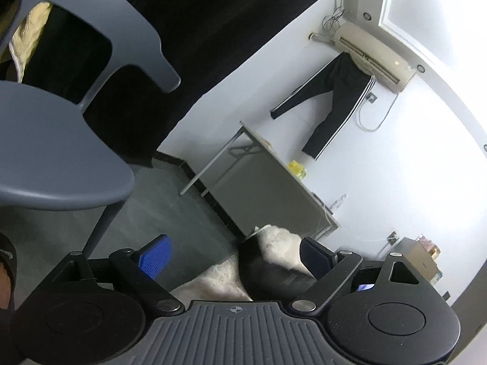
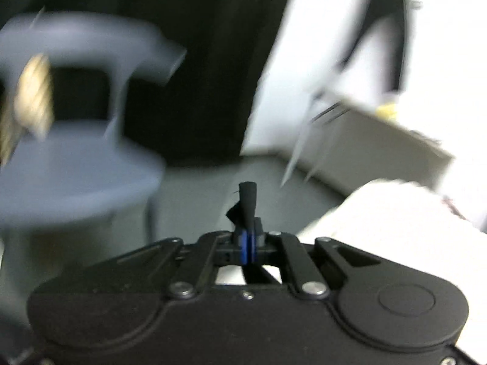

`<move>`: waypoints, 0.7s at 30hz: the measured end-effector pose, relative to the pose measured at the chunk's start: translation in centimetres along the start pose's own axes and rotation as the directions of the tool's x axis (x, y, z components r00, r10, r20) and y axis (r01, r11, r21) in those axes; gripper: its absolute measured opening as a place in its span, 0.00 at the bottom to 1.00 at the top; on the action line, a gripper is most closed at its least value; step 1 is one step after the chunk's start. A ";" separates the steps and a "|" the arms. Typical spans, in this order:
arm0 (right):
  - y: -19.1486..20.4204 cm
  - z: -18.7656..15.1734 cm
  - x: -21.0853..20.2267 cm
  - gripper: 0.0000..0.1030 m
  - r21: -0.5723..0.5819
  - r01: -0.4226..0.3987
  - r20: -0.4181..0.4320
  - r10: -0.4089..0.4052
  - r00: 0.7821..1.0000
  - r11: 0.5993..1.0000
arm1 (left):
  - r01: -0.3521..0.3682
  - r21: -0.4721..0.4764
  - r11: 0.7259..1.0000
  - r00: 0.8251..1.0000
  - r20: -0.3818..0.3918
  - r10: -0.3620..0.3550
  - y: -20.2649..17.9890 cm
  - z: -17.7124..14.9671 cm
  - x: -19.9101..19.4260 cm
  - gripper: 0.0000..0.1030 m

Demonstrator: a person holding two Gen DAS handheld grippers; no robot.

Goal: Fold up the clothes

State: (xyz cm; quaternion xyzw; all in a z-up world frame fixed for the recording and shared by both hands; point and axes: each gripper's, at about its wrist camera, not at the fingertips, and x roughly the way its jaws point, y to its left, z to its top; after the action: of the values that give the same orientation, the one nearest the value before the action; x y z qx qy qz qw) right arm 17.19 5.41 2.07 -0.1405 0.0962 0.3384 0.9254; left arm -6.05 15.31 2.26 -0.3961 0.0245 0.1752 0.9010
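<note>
In the left wrist view my left gripper [image 1: 234,258] is open, its blue pads [image 1: 153,257] wide apart. A white fluffy garment with black parts [image 1: 274,258] lies low between and beyond the pads, not gripped. In the blurred right wrist view my right gripper [image 2: 249,243] is shut on a strip of black cloth [image 2: 247,202] that sticks up from the pads. A white fluffy garment [image 2: 386,213] lies at the lower right of that view.
A grey plastic chair [image 1: 54,140] stands at left, with a yellowish garment [image 1: 29,36] behind its back; the chair also shows in the right wrist view [image 2: 76,164]. A folding table [image 1: 274,176] stands by the white wall. Black striped trousers [image 1: 338,100] hang under an air conditioner [image 1: 374,57]. A black curtain [image 1: 197,30] hangs behind.
</note>
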 end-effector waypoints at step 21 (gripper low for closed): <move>-18.0 -7.5 -8.3 0.47 0.256 0.188 -0.305 -0.105 0.947 0.948 | 0.000 -0.054 0.999 1.000 0.004 0.000 0.5 0.9 -0.1 0.86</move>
State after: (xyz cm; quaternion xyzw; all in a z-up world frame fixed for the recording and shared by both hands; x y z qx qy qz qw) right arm 22.06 -15.17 0.81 -0.0618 0.2659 0.2269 0.9349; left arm -6.37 16.26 2.54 -0.4201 0.0179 0.1764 0.8900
